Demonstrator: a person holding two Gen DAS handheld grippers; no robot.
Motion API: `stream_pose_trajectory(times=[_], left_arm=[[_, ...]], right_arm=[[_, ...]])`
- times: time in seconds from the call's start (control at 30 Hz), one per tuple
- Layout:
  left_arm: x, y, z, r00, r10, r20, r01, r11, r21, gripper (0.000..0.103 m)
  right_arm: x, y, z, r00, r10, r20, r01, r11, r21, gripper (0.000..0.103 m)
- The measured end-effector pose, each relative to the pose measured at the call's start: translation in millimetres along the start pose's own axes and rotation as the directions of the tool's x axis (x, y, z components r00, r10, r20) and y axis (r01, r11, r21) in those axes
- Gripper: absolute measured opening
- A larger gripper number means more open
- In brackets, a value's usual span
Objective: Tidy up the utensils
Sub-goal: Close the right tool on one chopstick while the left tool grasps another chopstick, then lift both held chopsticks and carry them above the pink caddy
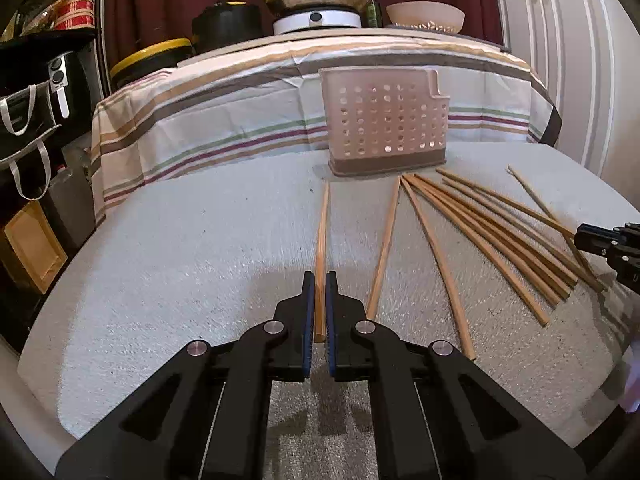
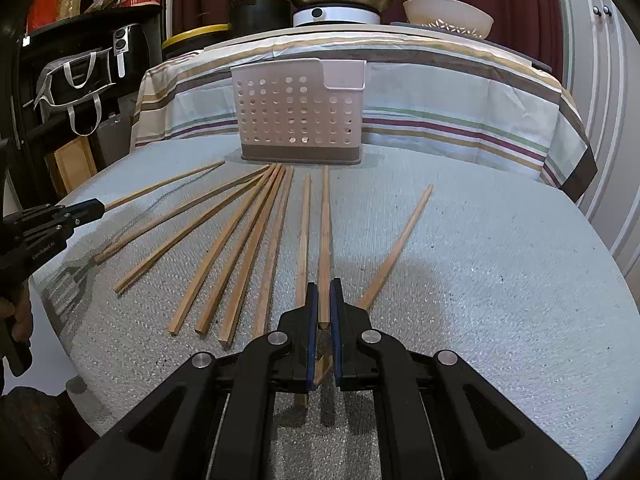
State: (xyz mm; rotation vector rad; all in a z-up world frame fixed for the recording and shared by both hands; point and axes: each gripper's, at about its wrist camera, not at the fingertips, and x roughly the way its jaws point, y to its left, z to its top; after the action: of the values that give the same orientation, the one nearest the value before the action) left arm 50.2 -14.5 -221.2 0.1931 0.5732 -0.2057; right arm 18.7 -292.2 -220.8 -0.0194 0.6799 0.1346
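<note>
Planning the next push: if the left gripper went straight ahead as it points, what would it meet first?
The left gripper, shut on a chopstick, points at the perforated utensil holder. The chopstick tip would likely reach its left base first, though depth is unclear.

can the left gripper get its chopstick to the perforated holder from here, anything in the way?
Probably yes. The left gripper is closed on a chopstick pointing roughly at the holder, which stands upright beyond it. Only bare mat lies between; the other chopsticks fan off to the right.

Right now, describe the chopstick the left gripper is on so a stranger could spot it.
Find the perforated caddy on the grey table. Chopsticks fan out before it; the target chopstick is leftmost, lying alone, its near end between the left gripper fingers.
</note>
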Motion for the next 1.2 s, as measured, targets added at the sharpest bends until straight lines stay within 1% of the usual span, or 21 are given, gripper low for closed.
stream_pose_trajectory(times=[0.2,0.33,0.5,0.73,1.0,1.2], left_arm=[[-14.2,1.9,11.9,0.999,0.02,0.046,-0.02,1.0,-0.009,0.006],[-25.2,4.3,23.8,0.997,0.033,0.074,-0.032,0.999,-0.018,0.006],[-41.3,10.3,40.4,0.993,0.043,0.109,-0.039,0.999,-0.035,0.006],[-63.3,18.9,66.0,0.988,0.041,0.147,-0.031,0.997,-0.064,0.006],[-70.5,33.5,92.8,0.988,0.004,0.151,0.013,0.994,-0.111,0.006],[-60.4,42.1,111.8,0.988,0.003,0.152,0.015,0.993,-0.115,0.006]], right_arm=[[-10.1,-1.0,6.8,0.999,-0.01,0.032,0.009,1.0,0.005,0.007],[-23.1,-0.9,17.6,0.997,-0.017,0.071,0.017,1.0,0.005,0.007],[-41.2,-0.1,35.9,0.991,-0.022,0.132,0.023,1.0,0.0,0.007],[-62.8,0.2,62.2,0.978,-0.026,0.207,0.026,1.0,0.006,0.007],[-71.3,-5.3,93.8,0.963,-0.038,0.268,0.035,0.999,0.017,0.007],[-61.7,-9.0,114.1,0.956,-0.034,0.291,0.031,0.999,0.013,0.007]])
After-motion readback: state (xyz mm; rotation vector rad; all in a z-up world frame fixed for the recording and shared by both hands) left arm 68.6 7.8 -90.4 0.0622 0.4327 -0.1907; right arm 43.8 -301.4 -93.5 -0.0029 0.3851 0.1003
